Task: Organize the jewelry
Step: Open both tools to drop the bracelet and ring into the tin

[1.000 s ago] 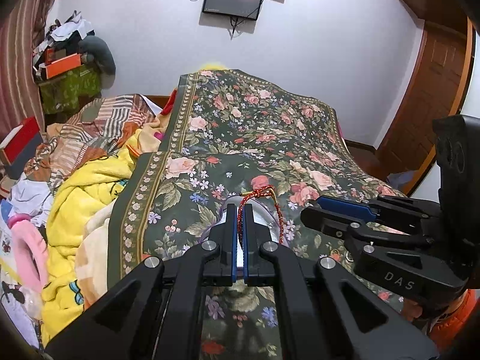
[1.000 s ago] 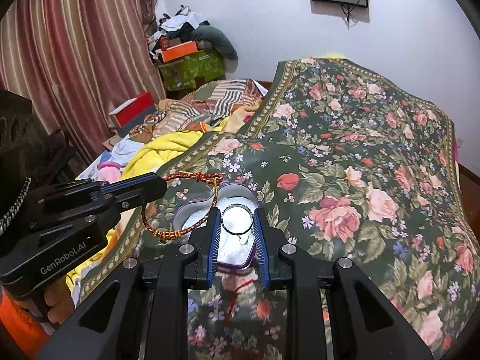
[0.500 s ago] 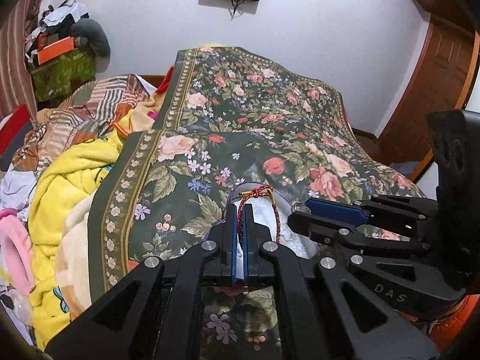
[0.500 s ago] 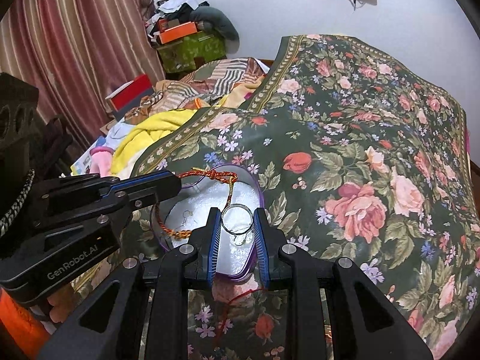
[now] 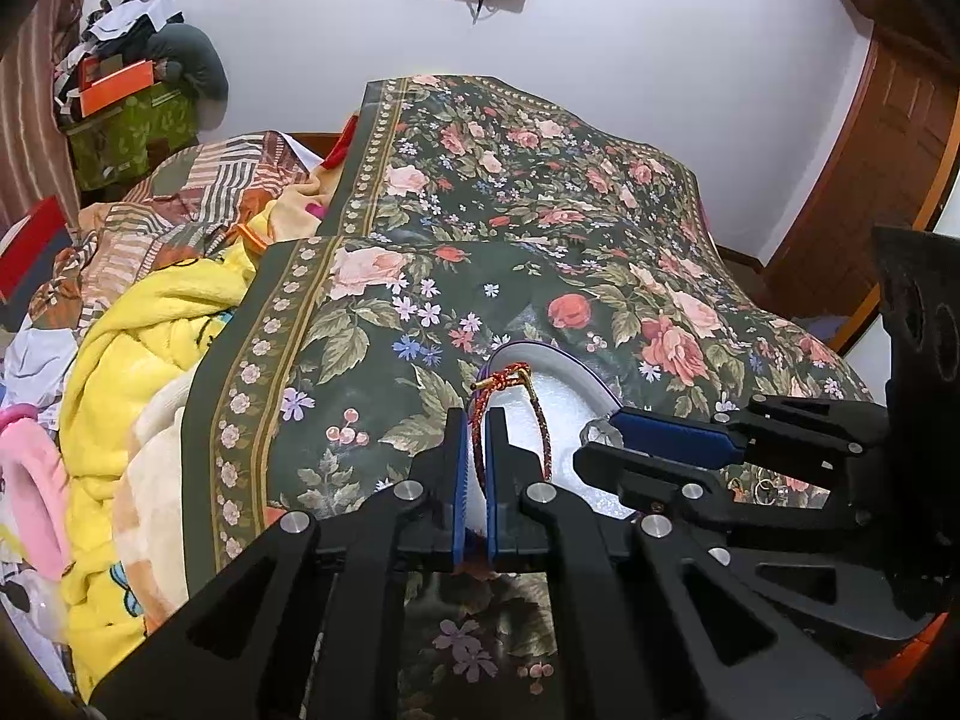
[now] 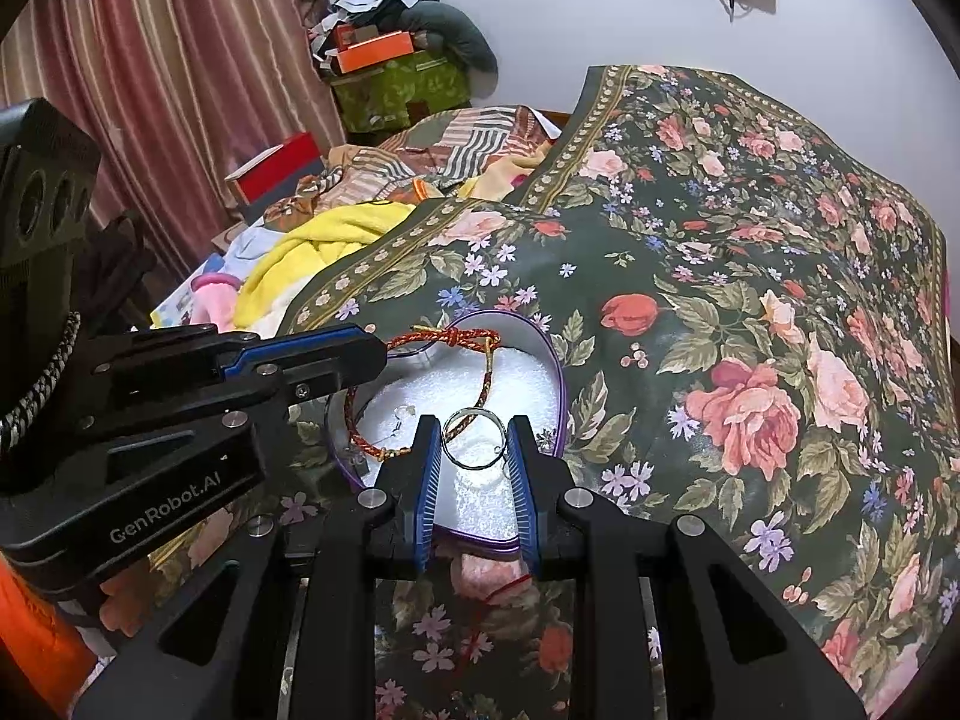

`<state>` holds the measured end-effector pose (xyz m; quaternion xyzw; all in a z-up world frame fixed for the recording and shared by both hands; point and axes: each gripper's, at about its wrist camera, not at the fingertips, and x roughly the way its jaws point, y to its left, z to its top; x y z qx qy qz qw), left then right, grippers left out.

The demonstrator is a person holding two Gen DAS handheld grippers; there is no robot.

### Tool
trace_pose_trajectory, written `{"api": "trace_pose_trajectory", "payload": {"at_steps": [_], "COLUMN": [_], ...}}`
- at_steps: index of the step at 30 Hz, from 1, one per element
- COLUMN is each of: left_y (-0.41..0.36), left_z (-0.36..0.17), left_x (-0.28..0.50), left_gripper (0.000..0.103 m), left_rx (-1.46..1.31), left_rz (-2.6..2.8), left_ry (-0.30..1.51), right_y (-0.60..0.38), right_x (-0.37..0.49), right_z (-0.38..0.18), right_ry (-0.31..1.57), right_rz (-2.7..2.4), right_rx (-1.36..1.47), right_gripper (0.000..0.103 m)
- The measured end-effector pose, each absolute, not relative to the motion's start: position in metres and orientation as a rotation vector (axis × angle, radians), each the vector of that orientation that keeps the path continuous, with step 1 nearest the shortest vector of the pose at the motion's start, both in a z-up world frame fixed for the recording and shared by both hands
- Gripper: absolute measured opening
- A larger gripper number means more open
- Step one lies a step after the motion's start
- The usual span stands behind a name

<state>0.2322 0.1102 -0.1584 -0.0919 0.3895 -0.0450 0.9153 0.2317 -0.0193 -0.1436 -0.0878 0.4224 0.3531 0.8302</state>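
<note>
My left gripper [image 5: 476, 420] is shut on a red and gold braided bracelet [image 5: 543, 429] and holds it over a heart-shaped box [image 5: 591, 384] with a purple rim and white foam lining. The bracelet [image 6: 480, 387] hangs as a loop above the foam in the right wrist view. My right gripper [image 6: 474, 429] is shut on a silver ring [image 6: 474, 447] and holds it over the same box [image 6: 555, 372]. Small earrings [image 6: 405, 414] lie on the foam. Each gripper shows in the other's view: the right [image 5: 600, 441], the left [image 6: 378, 354].
The box sits on a dark green floral bedspread [image 6: 750, 276]. A yellow blanket [image 5: 138, 360] and striped cloth [image 5: 180, 204] lie to the left. Boxes and clothes [image 6: 390, 66] pile up by the curtain [image 6: 150, 90]. More small jewelry [image 5: 765, 486] lies right of the box.
Both grippers have come lower and closer over the heart-shaped box, still holding the bracelet and the ring.
</note>
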Motion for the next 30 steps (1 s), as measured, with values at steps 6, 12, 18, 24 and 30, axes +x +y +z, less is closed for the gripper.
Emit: {"api": "trace_pose_trajectory", "payload": {"at_steps": [6, 12, 18, 24, 30], "left_y": [0.110, 0.107, 0.106, 0.102, 0.089], "left_z": [-0.154, -0.146, -0.137, -0.125, -0.115], "left_x": [0.229, 0.224, 0.220, 0.208, 0.190], "left_gripper": [0.009, 0.019, 0.020, 0.020, 0.020], "left_rx": [-0.178, -0.141, -0.135, -0.129, -0.112], "left_rz": [-0.083, -0.068, -0.059, -0.061, -0.070], "left_ry": [0.794, 0.774, 0.762, 0.750, 0.750], "right_y": [-0.022, -0.023, -0.031, -0.051, -0.090], "right_x": [0.232, 0.229, 0.221, 0.208, 0.194], "right_z": [-0.142, -0.136, -0.125, -0.110, -0.101], "right_ry": [0.894, 0.876, 0.850, 0.820, 0.811], "right_rz": [0.743, 0.742, 0.724, 0.687, 0.628], "right_rx": [-0.170, -0.172, -0.172, -0.171, -0.157], "right_gripper": [0.026, 0.026, 0.026, 0.026, 0.027]}}
